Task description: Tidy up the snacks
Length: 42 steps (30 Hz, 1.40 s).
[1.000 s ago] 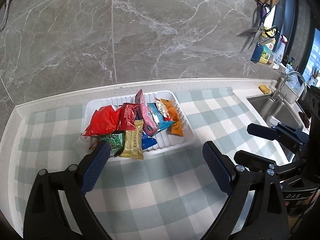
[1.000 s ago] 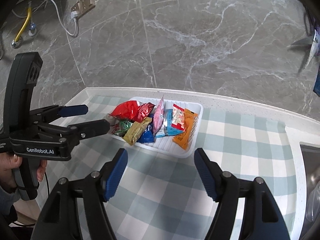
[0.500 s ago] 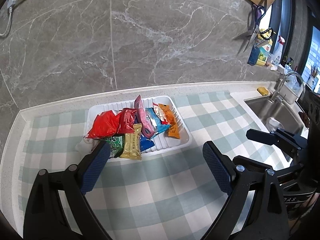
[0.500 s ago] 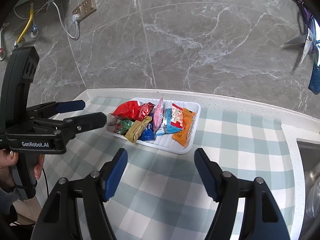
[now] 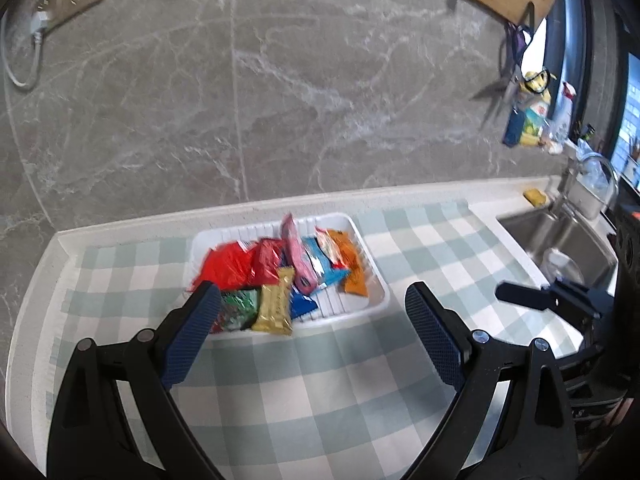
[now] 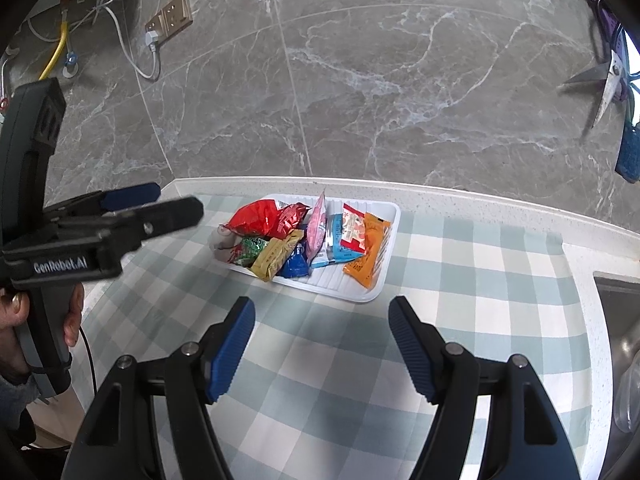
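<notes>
A white ribbed tray (image 5: 376,300) (image 6: 384,276) lies on the checked cloth near the wall. Several snack packets are piled in it: a red one (image 5: 228,266), a green one (image 5: 238,308), a gold bar (image 5: 276,306), a pink one (image 5: 296,256) standing on edge, a blue one (image 6: 340,240) and an orange one (image 6: 366,260). My left gripper (image 5: 310,288) hangs open and empty above the tray's near edge. My right gripper (image 6: 321,303) is open and empty over the cloth, short of the tray. The left gripper (image 6: 176,204) also shows left of the tray.
A steel sink (image 5: 560,240) with a tap lies at the counter's right end. Scissors (image 6: 608,80) hang on the marble wall, and sockets (image 6: 168,16) with cables sit at the upper left. The counter ends just left of the cloth (image 6: 340,380). A hand (image 6: 12,320) holds the left gripper's handle.
The left gripper has risen and drawn back from the tray, so more wall shows above it. The right gripper has hardly moved. The snacks lie as before.
</notes>
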### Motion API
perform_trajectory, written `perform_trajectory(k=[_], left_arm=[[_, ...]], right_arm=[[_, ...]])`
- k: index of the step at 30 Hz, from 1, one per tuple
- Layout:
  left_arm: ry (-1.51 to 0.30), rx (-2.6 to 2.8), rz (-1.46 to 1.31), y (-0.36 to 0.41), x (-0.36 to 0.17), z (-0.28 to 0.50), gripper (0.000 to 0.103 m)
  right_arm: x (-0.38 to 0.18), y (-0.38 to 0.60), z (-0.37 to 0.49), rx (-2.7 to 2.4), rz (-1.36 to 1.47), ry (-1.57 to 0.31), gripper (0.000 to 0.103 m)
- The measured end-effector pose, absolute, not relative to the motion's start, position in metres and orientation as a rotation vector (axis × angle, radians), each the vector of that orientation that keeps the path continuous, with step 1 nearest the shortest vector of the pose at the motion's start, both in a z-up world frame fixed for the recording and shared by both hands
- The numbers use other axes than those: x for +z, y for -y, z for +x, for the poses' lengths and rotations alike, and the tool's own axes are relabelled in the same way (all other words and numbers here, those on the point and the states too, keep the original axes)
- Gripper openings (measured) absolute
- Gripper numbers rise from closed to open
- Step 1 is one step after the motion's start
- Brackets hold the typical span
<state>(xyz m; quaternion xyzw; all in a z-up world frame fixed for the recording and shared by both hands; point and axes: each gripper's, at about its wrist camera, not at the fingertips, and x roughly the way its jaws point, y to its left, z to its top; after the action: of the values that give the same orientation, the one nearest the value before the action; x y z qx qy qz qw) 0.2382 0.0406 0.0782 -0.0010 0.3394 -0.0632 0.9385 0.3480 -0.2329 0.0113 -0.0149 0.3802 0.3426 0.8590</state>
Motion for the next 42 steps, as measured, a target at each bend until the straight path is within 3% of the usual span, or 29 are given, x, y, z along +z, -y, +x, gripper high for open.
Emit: perform_trajectory(k=[17, 42], left_arm=[[-0.580, -0.049, 0.128, -0.022, 0.097, 0.220, 0.094], [-0.678, -0.128, 0.143, -0.009, 0.066, 0.223, 0.094]], right_arm=[[0.007, 0.235, 0.342, 0.733, -0.020, -0.810, 0.072], [0.001, 0.236, 0.336, 0.730, -0.026, -0.832, 0.073]])
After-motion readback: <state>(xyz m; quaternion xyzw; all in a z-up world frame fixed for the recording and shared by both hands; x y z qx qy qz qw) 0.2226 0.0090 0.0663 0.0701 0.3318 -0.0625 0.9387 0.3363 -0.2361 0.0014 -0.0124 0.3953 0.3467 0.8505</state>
